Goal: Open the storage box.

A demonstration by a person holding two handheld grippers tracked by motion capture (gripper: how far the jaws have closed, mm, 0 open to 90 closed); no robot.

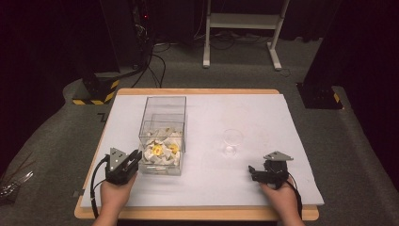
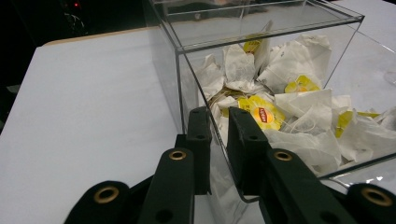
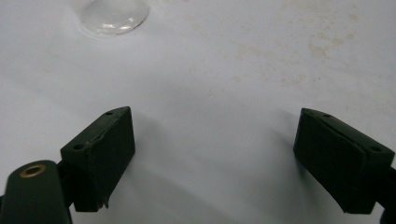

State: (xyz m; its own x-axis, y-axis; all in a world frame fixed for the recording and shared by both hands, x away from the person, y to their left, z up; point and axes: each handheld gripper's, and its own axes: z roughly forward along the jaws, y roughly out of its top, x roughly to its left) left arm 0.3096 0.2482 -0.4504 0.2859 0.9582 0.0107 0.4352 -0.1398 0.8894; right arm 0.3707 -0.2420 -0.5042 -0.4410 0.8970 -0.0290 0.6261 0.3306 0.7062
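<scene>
A clear plastic box [image 1: 162, 136] stands on the left half of the white table [image 1: 211, 188]. It holds several white tea bags with yellow tags [image 1: 161, 150]. My left gripper [image 1: 136, 157] sits at the box's near left corner. In the left gripper view its jaws [image 2: 219, 116] are shut on the box's clear wall [image 2: 187, 79], one inside and one outside, with the tea bags [image 2: 264, 114] just beyond. My right gripper [image 1: 254, 173] rests low near the front right of the table, jaws open over bare white surface [image 3: 215, 140]. A clear glass [image 1: 232, 141] [image 3: 112, 16] stands just beyond it.
The wooden table edge [image 1: 197, 214] runs along the front. A white metal frame [image 1: 242, 21] stands on the floor behind the table. A black stand with yellow-black stripes [image 1: 96, 92] is at back left, and a black base [image 1: 320, 96] at back right.
</scene>
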